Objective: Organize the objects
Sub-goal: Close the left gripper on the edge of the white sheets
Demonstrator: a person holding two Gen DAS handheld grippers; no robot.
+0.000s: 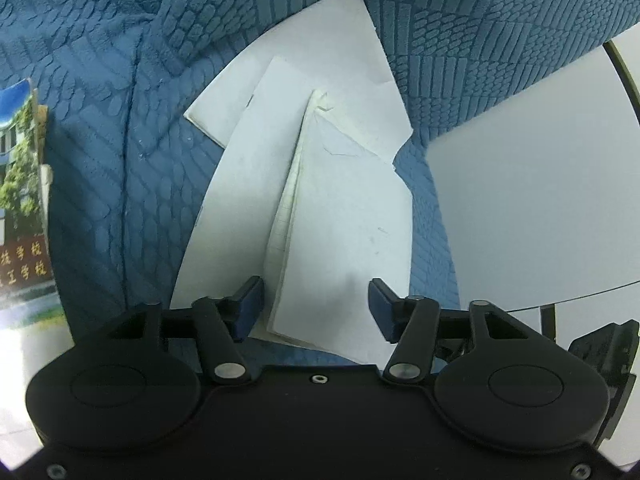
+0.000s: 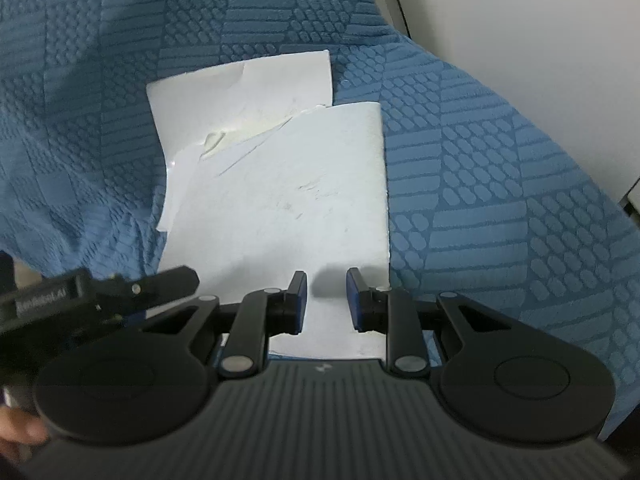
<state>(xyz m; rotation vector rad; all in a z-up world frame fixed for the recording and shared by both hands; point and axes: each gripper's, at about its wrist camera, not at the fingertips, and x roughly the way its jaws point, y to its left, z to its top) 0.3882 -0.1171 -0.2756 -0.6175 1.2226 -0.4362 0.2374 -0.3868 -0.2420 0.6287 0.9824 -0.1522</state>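
A loose pile of white paper sheets and a thin white booklet (image 1: 344, 216) lies fanned on a blue textured blanket (image 1: 120, 140). My left gripper (image 1: 316, 308) is open, its blue pads either side of the booklet's near edge, just above it. In the right wrist view the same papers (image 2: 280, 184) lie ahead, top sheet slightly scuffed. My right gripper (image 2: 327, 300) is open with a narrow gap, over the near edge of the top sheet. Neither holds anything.
A colourful printed booklet with a building photo and Chinese characters (image 1: 22, 208) lies at the far left on the blanket. A white round tabletop (image 1: 532, 200) stands to the right. The left gripper's body (image 2: 80, 296) shows at the left of the right wrist view.
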